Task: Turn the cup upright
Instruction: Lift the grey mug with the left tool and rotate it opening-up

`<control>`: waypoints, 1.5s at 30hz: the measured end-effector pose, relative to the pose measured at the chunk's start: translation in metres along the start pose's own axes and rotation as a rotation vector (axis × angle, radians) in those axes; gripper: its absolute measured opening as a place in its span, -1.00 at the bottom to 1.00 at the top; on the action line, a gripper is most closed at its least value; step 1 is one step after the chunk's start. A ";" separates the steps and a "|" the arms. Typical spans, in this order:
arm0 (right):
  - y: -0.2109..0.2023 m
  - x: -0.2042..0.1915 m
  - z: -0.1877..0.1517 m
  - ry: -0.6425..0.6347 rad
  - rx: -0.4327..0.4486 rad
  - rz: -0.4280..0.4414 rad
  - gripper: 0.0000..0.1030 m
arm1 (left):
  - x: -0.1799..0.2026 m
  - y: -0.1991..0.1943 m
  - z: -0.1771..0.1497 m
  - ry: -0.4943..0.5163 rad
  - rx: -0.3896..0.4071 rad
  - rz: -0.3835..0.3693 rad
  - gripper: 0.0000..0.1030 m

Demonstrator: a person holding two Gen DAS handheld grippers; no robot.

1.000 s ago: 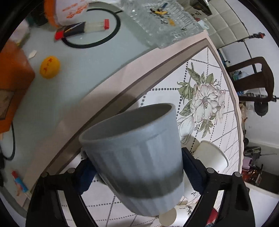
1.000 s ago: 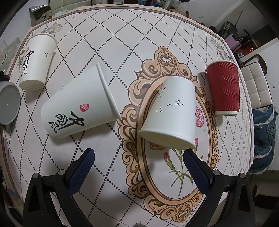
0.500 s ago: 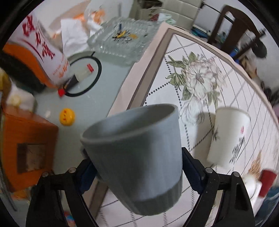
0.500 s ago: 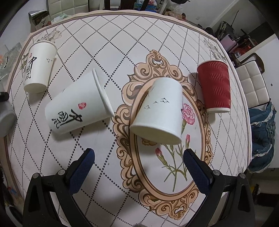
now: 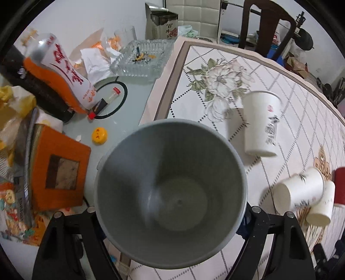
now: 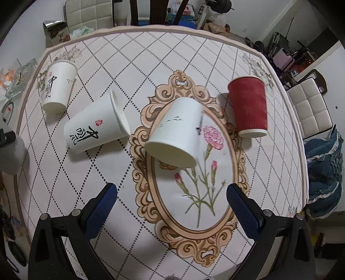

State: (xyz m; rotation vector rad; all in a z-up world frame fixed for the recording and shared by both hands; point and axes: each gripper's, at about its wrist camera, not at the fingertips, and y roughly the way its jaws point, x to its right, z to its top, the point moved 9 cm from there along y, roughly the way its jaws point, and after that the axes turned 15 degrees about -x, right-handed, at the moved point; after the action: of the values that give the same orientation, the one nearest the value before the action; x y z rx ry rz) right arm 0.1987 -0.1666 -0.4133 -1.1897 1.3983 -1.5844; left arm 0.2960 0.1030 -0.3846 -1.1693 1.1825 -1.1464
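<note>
The left gripper [image 5: 170, 217] has its jaws pinching the grey cup [image 5: 170, 193], mouth towards the camera, while the right gripper [image 6: 172, 206] has its jaws spread before a toppled white cup [image 6: 174, 133].

A round table [image 6: 269, 172] fills the middle of the room, covered by a white diamond-patterned cloth with an ornate oval floral medallion [image 6: 194, 172]. Behind it stand a dark wooden chair [image 5: 265, 23] and a cream tufted chair [image 6: 88, 15] against a plain white wall [image 5: 86, 19]. Another cream tufted seat [image 6: 310, 107] sits to the right, and a doorway [image 6: 306, 36] opens onto dim, cluttered floor space.
</note>
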 end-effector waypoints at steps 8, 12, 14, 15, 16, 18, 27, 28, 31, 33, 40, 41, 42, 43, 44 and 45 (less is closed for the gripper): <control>-0.007 0.042 -0.018 -0.007 0.015 0.048 0.99 | 0.028 -0.042 -0.050 0.035 0.045 0.038 0.62; 0.000 0.070 -0.032 -0.011 -0.012 0.072 0.99 | 0.054 -0.056 -0.094 0.075 0.019 0.028 0.62; 0.007 0.084 -0.040 -0.018 -0.034 0.078 0.99 | 0.073 -0.056 -0.121 0.100 -0.018 0.006 0.62; 0.011 0.091 -0.043 -0.021 -0.043 0.075 0.99 | 0.086 -0.052 -0.138 0.121 -0.051 -0.015 0.62; 0.015 0.100 -0.047 -0.019 -0.047 0.072 0.99 | 0.094 -0.048 -0.150 0.135 -0.074 -0.028 0.62; 0.024 0.118 -0.053 -0.008 -0.059 0.060 0.99 | 0.117 -0.034 -0.177 0.173 -0.144 -0.060 0.62; 0.055 0.186 -0.068 0.093 -0.113 0.031 0.99 | 0.189 0.037 -0.223 0.286 -0.354 -0.091 0.60; 0.057 0.192 -0.068 0.104 -0.115 0.029 0.99 | 0.194 0.040 -0.218 0.285 -0.354 -0.101 0.59; 0.059 0.204 -0.068 0.128 -0.118 0.025 0.99 | 0.203 0.045 -0.200 0.290 -0.332 -0.079 0.59; 0.063 0.210 -0.070 0.138 -0.125 0.026 0.99 | 0.207 0.050 -0.186 0.289 -0.323 -0.060 0.59; 0.068 0.217 -0.071 0.154 -0.145 0.030 0.99 | 0.214 0.055 -0.159 0.274 -0.308 -0.038 0.59; 0.069 0.218 -0.070 0.155 -0.146 0.031 0.99 | 0.214 0.056 -0.158 0.272 -0.310 -0.037 0.59; 0.070 0.217 -0.069 0.155 -0.147 0.030 0.99 | 0.214 0.056 -0.156 0.269 -0.314 -0.038 0.59; 0.071 0.217 -0.068 0.154 -0.147 0.030 0.99 | 0.213 0.056 -0.156 0.264 -0.318 -0.038 0.59; 0.071 0.217 -0.067 0.153 -0.148 0.031 0.99 | 0.212 0.056 -0.154 0.254 -0.319 -0.037 0.61; 0.072 0.216 -0.066 0.151 -0.149 0.031 0.99 | 0.211 0.056 -0.153 0.249 -0.317 -0.040 0.61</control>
State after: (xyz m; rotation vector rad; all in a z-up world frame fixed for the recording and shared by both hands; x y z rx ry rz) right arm 0.0604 -0.3564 -0.4436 -1.1461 1.6489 -1.5995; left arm 0.1548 -0.1108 -0.4562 -1.3172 1.5813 -1.1882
